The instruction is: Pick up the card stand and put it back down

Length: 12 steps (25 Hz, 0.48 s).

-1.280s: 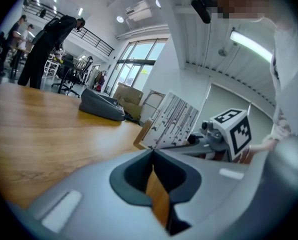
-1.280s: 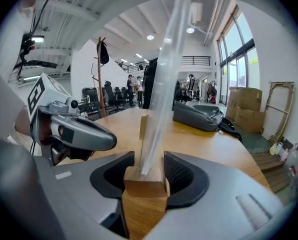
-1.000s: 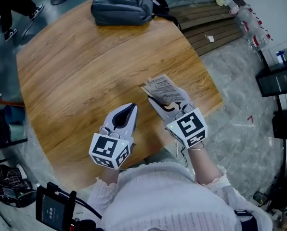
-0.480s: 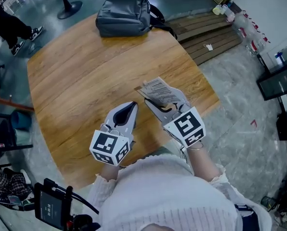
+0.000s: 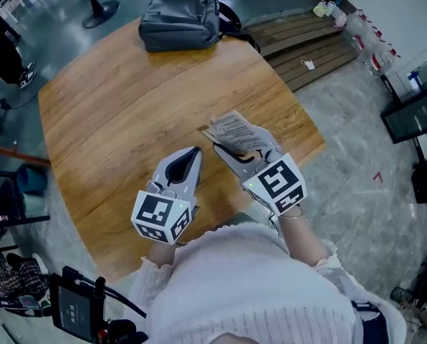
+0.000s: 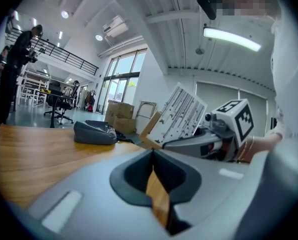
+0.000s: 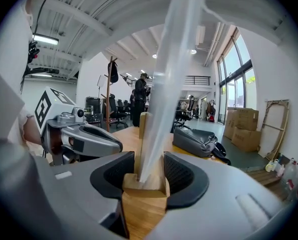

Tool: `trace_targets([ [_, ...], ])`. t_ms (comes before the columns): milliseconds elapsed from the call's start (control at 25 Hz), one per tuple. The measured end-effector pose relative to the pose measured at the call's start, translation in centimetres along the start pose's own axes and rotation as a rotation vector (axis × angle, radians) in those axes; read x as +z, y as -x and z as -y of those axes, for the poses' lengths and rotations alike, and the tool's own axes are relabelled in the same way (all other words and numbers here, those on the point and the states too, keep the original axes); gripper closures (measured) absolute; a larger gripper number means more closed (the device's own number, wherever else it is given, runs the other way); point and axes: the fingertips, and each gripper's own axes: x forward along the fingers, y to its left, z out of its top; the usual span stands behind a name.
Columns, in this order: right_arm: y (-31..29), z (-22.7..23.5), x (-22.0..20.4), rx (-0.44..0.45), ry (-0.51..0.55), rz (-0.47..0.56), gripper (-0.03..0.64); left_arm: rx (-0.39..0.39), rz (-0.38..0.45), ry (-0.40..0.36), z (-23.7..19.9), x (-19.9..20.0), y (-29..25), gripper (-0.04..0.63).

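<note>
A person's right gripper [image 5: 231, 151] is clamped on the pale wooden base of a card stand [image 5: 233, 129], a clear plastic sheet holding a white printed card. The stand is tilted and held over the near right part of the round wooden table [image 5: 127, 106]. The card carries rows of dark print, too small to read. The left gripper [image 5: 192, 155] is just beside it, jaws together on nothing. A closed grey fabric backpack [image 5: 179, 18] lies at the table's far edge, its contents hidden. Brown cardboard boxes [image 7: 244, 128] stand by the windows, with no legible labels.
</note>
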Motion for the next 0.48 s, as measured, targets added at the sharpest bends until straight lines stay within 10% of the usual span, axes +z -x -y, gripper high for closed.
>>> trace_targets([
  [480,0.02,0.29,0.01,0.003,-0.002,-0.003,0.433,0.023,-0.007,0.000,-0.44,0.02,0.18,0.588],
])
